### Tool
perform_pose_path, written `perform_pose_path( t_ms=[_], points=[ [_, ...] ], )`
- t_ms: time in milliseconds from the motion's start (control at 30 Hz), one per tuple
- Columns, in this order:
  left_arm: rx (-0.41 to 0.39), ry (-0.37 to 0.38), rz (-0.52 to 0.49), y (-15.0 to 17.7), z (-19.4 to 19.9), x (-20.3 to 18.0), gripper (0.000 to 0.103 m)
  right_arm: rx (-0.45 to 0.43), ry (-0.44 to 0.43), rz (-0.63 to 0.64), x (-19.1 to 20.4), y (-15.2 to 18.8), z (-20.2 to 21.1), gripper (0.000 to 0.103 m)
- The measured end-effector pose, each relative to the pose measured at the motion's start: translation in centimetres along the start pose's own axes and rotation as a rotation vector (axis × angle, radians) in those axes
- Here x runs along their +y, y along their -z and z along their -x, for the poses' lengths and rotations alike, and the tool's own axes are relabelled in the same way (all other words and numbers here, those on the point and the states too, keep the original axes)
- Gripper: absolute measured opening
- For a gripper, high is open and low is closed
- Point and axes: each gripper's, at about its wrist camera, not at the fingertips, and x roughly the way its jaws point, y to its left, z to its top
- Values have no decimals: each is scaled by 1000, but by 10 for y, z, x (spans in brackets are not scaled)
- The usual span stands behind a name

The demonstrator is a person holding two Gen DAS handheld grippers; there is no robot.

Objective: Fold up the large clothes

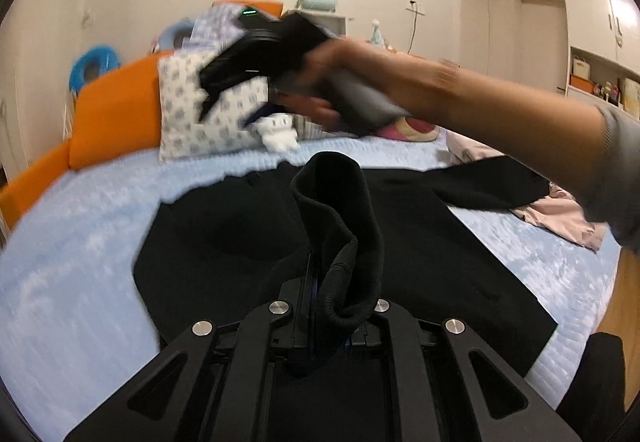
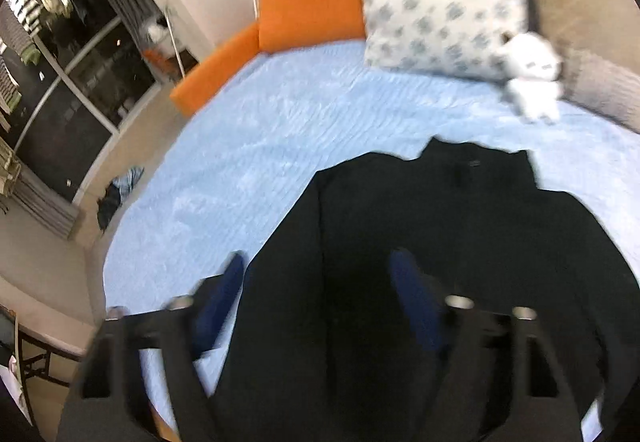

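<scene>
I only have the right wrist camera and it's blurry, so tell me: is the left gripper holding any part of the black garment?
Observer: Yes. The left gripper is shut on the ribbed cuff of the black garment, and the cuff is raised above the bed.
Operator: Is anything else lying on the bed that I can't see?
Observer: A pink garment lies crumpled just past the black garment's other sleeve, near the bed's edge.
Operator: And where does my right gripper sit from over there?
Observer: The right gripper is in the air in front of the patterned pillow, held in the right hand.
</scene>
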Motion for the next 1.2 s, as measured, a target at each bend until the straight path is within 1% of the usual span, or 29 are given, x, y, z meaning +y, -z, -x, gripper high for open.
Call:
perform_pose_path(
  t_ms=[33, 100, 133, 200, 300, 367, 467, 500, 533, 567, 600, 633, 667, 733, 833, 900, 1000, 1133, 1200],
  points=[
    [10, 9, 28, 9, 0, 1, 14, 25, 5, -2, 1, -4, -20, 65],
    [15, 11, 65, 13, -10, 9, 14, 74, 26, -7, 3, -10, -67, 66],
    [16, 18, 85, 21, -10, 11, 14, 85, 22, -10, 4, -11, -81, 66],
    [12, 20, 108, 19, -18, 23, 14, 104, 13, -20, 6, -17, -115, 66],
    [-7, 29, 134, 23, -15, 27, 14, 113, 19, -33, 8, -25, -159, 66],
    [-20, 37, 144, 24, -10, 30, 14, 132, 25, -47, 6, -28, -179, 66],
    [-27, 49, 160, 20, -9, 35, 14, 166, 5, -58, 5, -29, -200, 64],
    [-27, 49, 161, 19, -9, 35, 14, 171, 5, -52, 6, -29, -204, 62],
    [-25, 45, 162, 21, -9, 37, 14, 177, 4, -46, 7, -31, -208, 53],
    [-21, 47, 164, 20, -10, 37, 14, 188, 1, -34, 9, -29, -213, 41],
    [-16, 48, 165, 19, -11, 38, 14, 193, 2, -28, 11, -29, -214, 36],
    [-12, 47, 162, 19, -12, 38, 14, 194, 6, -23, 12, -27, -214, 30],
    [-12, 45, 158, 19, -12, 38, 14, 188, 6, -16, 13, -26, -212, 20],
    [-11, 44, 153, 18, -12, 36, 14, 177, 1, -20, 12, -27, -208, 9],
    [-15, 48, 137, 13, -11, 30, 14, 135, 1, -22, 9, -30, -188, 7],
    [-22, 57, 111, 8, -10, 23, 14, 101, 18, -17, 7, -36, -170, 7],
    [-38, 100, 70, -2, -6, 10, 14, 52, 31, -24, -6, -48, -133, 7],
    [-50, 169, 17, -13, -4, -13, 15, 34, 68, -44, -35, -50, -101, 7],
    [-42, 198, -4, -12, -8, -26, 15, 46, 83, -62, -54, -43, -97, 7]
  ],
)
